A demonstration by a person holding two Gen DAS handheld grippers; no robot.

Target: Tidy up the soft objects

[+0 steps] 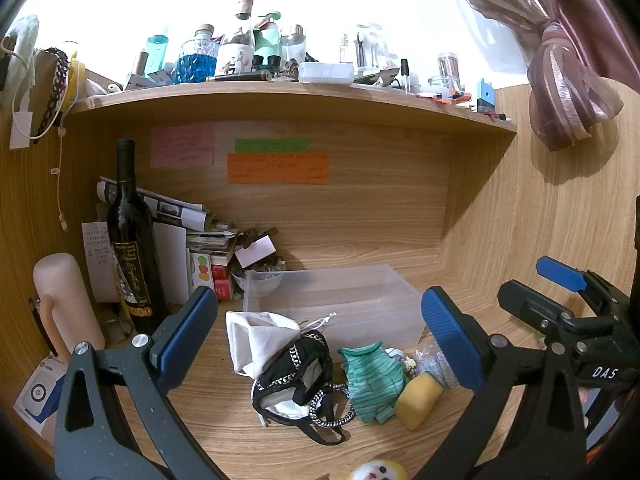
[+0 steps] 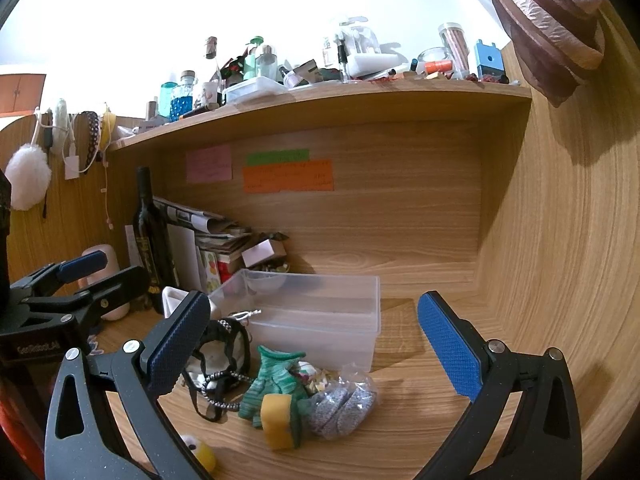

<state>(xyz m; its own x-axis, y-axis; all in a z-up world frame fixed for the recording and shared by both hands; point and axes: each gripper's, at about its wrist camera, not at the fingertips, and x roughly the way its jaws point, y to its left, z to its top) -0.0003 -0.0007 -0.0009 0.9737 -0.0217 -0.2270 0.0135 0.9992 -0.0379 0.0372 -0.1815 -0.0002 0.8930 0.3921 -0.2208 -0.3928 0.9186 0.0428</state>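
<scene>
Lying between spread fingers [image 1: 188, 336]: sponge [image 1: 418, 400]

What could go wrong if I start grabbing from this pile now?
The black chain-trimmed strap item lies tangled against the green striped cloth and the white pouch, so lifting one may drag the others. The yellow sponge leans on the cloth and could roll. The wine bottle stands near the left gripper.

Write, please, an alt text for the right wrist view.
Open blue-padded right tongs hover over a wooden desk above a pile of soft things: a green striped knit cloth, a yellow-green sponge and a clear bag of grey pads. An empty clear plastic bin stands behind them.
</scene>
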